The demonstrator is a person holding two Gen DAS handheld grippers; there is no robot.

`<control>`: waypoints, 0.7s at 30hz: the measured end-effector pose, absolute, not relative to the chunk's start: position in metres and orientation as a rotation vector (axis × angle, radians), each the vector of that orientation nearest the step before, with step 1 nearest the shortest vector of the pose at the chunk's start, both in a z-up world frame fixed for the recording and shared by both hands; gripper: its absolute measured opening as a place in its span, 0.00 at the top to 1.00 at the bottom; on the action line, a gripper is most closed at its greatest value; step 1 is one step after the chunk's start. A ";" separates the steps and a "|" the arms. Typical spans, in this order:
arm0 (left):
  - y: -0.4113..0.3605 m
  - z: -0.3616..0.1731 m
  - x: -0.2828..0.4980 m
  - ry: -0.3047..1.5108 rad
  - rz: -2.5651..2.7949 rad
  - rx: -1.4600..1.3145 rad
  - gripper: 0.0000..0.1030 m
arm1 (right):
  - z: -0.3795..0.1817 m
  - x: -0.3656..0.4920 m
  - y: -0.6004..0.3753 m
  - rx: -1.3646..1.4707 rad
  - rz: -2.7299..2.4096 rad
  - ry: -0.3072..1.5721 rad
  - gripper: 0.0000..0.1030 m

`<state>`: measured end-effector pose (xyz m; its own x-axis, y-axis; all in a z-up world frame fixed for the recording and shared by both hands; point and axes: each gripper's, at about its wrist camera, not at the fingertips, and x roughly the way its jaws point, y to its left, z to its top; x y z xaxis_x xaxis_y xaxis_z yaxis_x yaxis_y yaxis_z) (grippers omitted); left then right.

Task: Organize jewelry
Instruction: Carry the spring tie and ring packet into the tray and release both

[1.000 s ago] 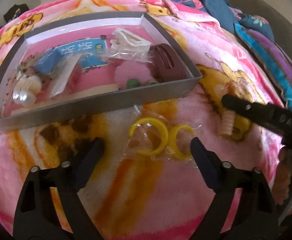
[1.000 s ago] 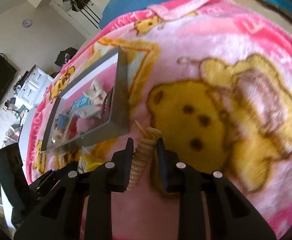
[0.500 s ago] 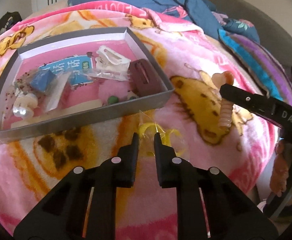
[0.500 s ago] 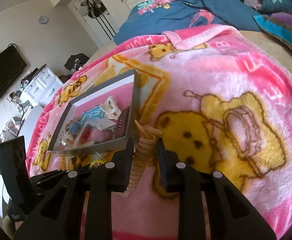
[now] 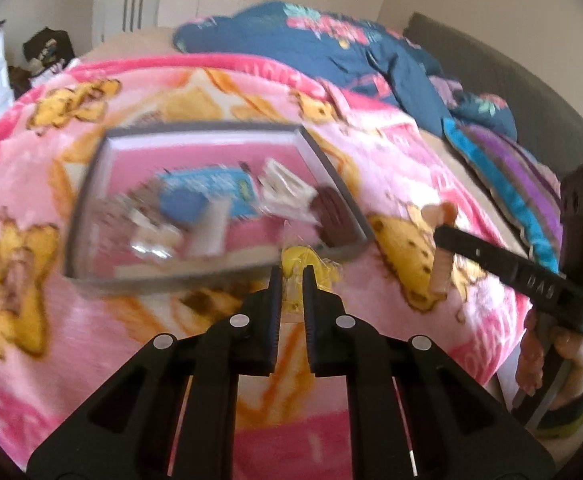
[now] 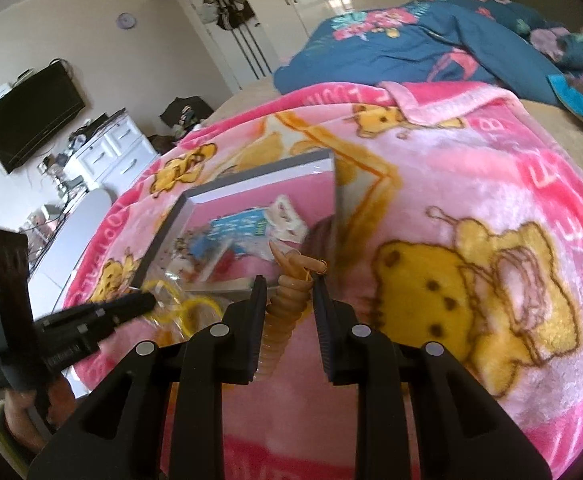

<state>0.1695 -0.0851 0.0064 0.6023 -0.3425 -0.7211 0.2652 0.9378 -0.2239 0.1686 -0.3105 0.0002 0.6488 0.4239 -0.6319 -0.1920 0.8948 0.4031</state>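
A clear packet with yellow rings (image 5: 301, 266) hangs lifted off the pink blanket, and my left gripper (image 5: 291, 276) is shut on it; the same packet of yellow rings (image 6: 187, 306) shows at the left gripper's tips in the right wrist view. My right gripper (image 6: 289, 286) is shut on a tan ribbed hair clip (image 6: 287, 300), held up in the air; that clip (image 5: 439, 268) also appears at the right of the left wrist view. Beyond both lies the grey tray (image 5: 91, 192) with a pink floor, holding a blue card, a white clip, a brown clip and small packets.
A pink cartoon blanket (image 6: 471, 200) covers the bed, with a dark blue floral quilt (image 5: 331, 44) bunched at its far end. A white dresser (image 6: 111, 152) and a wall television (image 6: 31, 120) stand beside the bed. A person's hand (image 5: 539, 360) grips the right gripper's handle.
My left gripper closed on the packet of yellow rings and lifted it off the blanket. My right gripper rose with the tan clip. Both views now sit higher over the tray.
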 end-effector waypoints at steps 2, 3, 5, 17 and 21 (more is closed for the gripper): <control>-0.074 0.016 0.171 0.836 -0.334 -0.103 0.96 | 0.007 0.169 -0.301 0.298 0.374 0.780 0.78; -0.067 0.021 0.172 0.824 -0.322 -0.109 0.97 | 0.010 0.170 -0.297 0.291 0.381 0.777 0.78; -0.056 0.028 0.174 0.809 -0.300 -0.111 0.97 | 0.016 0.173 -0.289 0.281 0.399 0.768 0.78; -0.007 0.042 0.197 0.781 -0.206 -0.138 0.97 | 0.045 0.204 -0.249 0.226 0.450 0.723 0.78; 0.005 0.040 0.203 0.776 -0.191 -0.148 0.97 | 0.047 0.216 -0.240 0.208 0.454 0.719 0.78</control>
